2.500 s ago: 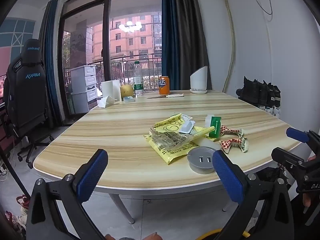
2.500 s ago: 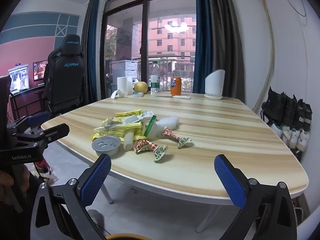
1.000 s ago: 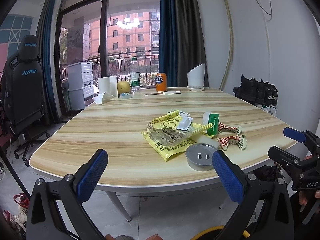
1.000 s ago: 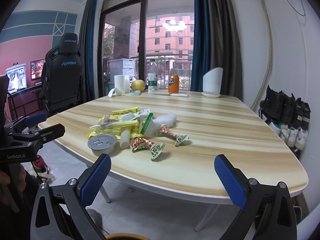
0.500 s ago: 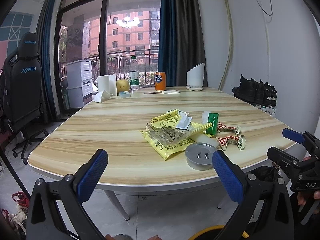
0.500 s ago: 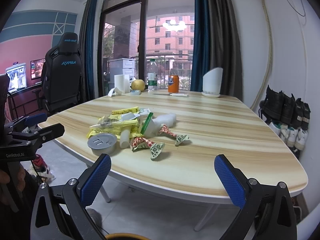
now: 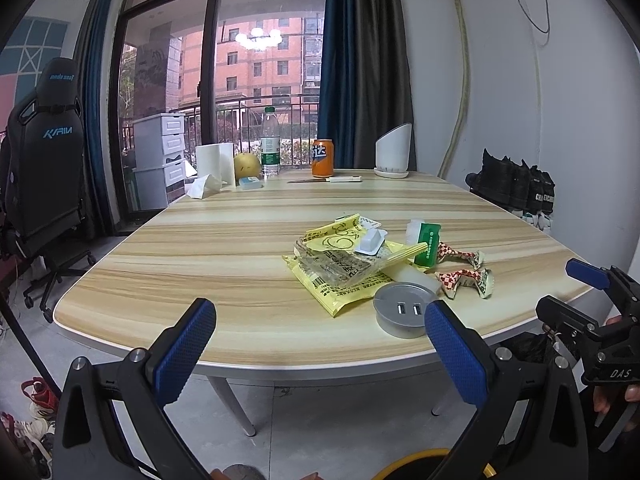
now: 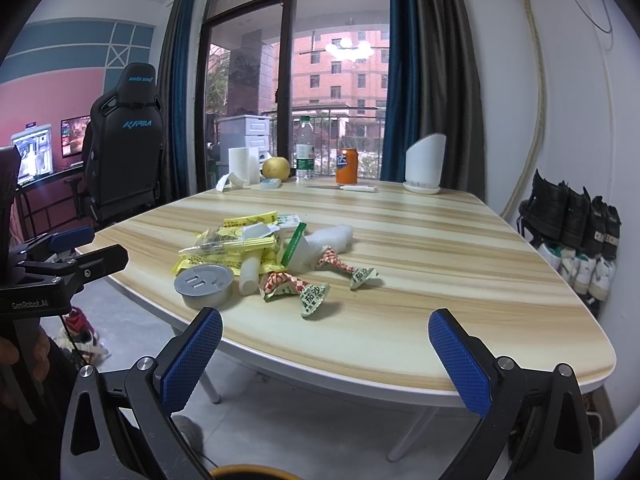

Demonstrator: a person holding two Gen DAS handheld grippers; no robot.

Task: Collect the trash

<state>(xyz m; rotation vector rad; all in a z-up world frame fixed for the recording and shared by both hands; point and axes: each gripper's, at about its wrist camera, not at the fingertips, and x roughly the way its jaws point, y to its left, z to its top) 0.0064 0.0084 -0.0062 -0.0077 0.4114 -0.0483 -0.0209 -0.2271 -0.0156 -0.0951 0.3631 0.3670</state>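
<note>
A: Starting on the left, how is the left gripper (image 7: 320, 344) held?

B: It is off the near edge of the wooden table (image 7: 224, 248), level and pointing across the tabletop toward the window. Its two blue-padded fingers (image 7: 186, 350) stand wide apart with nothing between them.

A: And the trash?

B: It lies in one heap on the near right part of the table in the left wrist view. A yellow snack bag (image 7: 340, 276) is at the bottom left of the heap, a clear crumpled wrapper (image 7: 336, 264) lies on top of it, and a small white plastic tray (image 7: 372, 242) sits at the far side. Right of those is a green-and-white packet (image 7: 427, 242), then two red checkered wrappers (image 7: 464, 276) at the right end.

A: What is the round metal thing?

B: A silver socket puck with two USB ports (image 7: 404, 312), at the near edge of the heap, touching the yellow bag.

A: And the right gripper (image 8: 326, 356)?

B: Also off the near edge, level, aimed over the table, its blue fingers (image 8: 460, 364) spread wide and empty. The heap lies ahead and to its left, well apart from the tips.

A: Anything at the far end?

B: From left: a paper towel roll (image 7: 214, 164), a yellow fruit (image 7: 247, 165), a water bottle (image 7: 270, 144), an orange soda can (image 7: 322, 158), and a white slanted container (image 7: 394, 156).
</note>
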